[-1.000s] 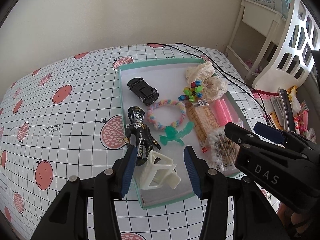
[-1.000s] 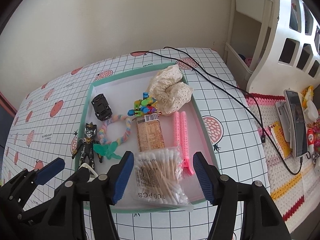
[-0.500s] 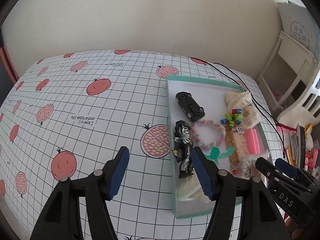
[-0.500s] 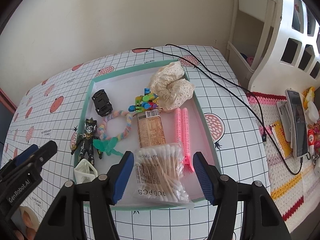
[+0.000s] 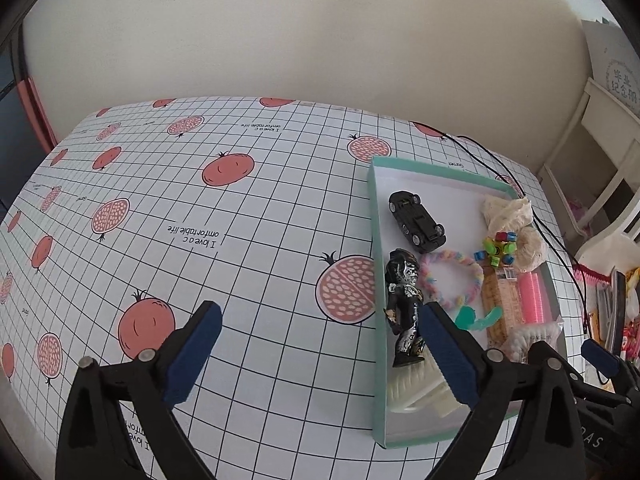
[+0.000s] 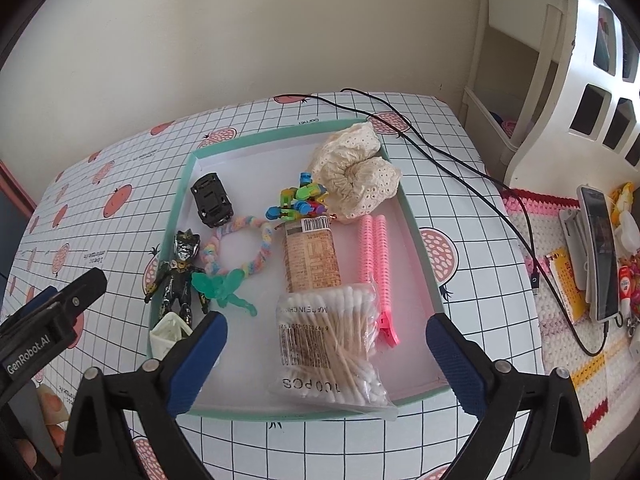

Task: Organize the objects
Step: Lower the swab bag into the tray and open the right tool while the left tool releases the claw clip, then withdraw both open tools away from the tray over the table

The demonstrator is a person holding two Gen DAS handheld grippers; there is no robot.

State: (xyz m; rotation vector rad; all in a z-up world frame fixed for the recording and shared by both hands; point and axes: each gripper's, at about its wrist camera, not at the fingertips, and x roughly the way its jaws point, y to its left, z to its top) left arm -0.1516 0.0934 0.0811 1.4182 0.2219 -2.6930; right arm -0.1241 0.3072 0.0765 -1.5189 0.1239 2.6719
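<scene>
A shallow teal tray [image 6: 424, 256] [image 5: 374, 280] holds several items: a black toy car [image 6: 211, 199] [image 5: 416, 217], a black figurine [image 6: 178, 276] [image 5: 404, 304], a pastel braided ring [image 6: 240, 248], a green clip [image 6: 224, 290], a brown packet [image 6: 312, 260], a bag of cotton swabs [image 6: 332, 344], a pink hair clip [image 6: 378, 268], a cream scrunchie [image 6: 354, 168], a small colourful toy [image 6: 298, 202] and a white plastic piece [image 5: 420, 390]. My right gripper [image 6: 326, 364] hangs open over the swab bag. My left gripper [image 5: 320, 354] is open over the tablecloth, left of the tray.
A black cable [image 6: 440, 148] runs across the cloth behind the tray. To the right stand a white shelf unit [image 6: 560, 80] and a crocheted mat [image 6: 560, 320] with a phone [image 6: 598, 256] and small items. The wall is behind the table.
The left gripper has swung left and back from the tray, leaving the white plastic piece lying in it. The right gripper has stayed almost still over the swab bag.
</scene>
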